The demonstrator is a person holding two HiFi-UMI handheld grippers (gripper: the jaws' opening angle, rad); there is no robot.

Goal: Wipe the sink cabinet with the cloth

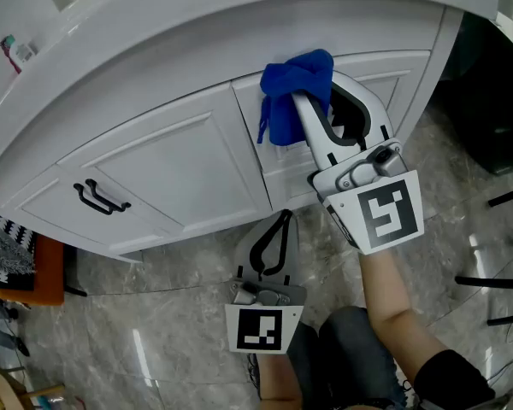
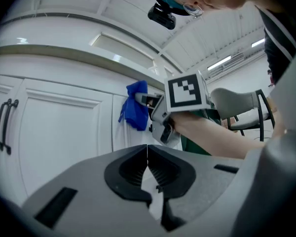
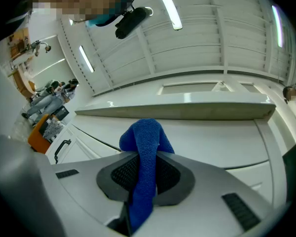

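Fuzzy blue cloth against smooth white cabinet

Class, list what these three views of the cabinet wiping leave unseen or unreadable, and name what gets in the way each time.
- Head view: whether the blue cloth presses the cabinet front; the cloth itself and the right gripper cover the contact.
- Head view: the small container at the left edge, too small to identify.
- All views: the top of the counter, hidden behind its own overhanging edge.

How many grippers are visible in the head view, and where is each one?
2. The right gripper is up at the cabinet, shut on the cloth. The left gripper is lower, above the floor, shut and empty. None seems hidden.
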